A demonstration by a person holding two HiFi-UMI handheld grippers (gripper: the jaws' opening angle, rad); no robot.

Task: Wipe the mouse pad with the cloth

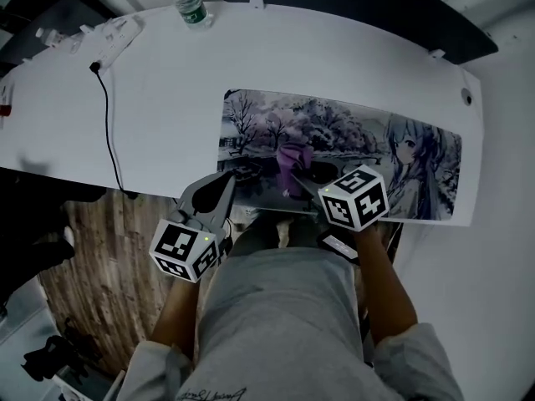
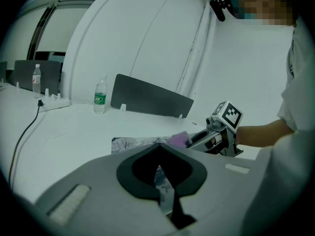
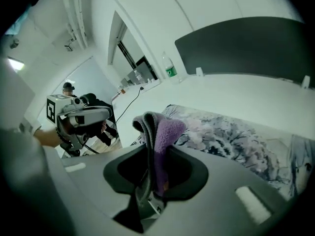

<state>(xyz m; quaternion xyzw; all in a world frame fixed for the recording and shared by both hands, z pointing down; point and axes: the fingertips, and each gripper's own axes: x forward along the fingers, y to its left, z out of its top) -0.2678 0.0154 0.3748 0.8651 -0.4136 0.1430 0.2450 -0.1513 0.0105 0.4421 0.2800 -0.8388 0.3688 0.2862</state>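
Observation:
A long printed mouse pad (image 1: 359, 140) lies on the white table (image 1: 167, 98), running along its near right edge. My right gripper (image 1: 303, 178) is shut on a purple cloth (image 1: 292, 157), which stands bunched on the pad's near middle. In the right gripper view the cloth (image 3: 165, 132) rises folded between the jaws of that gripper (image 3: 156, 149), with the pad (image 3: 231, 136) beyond. My left gripper (image 1: 226, 180) is shut at the pad's near left corner. Its own view shows the left gripper (image 2: 158, 146) with jaws together and the pad (image 2: 133, 142) and cloth (image 2: 178, 139) just ahead.
A water bottle (image 1: 191, 5) stands at the table's far edge, by a dark divider panel (image 2: 150, 102). A power strip (image 1: 109, 36) and its black cable (image 1: 107, 115) lie at the far left. Wooden floor (image 1: 109, 241) shows below the near edge.

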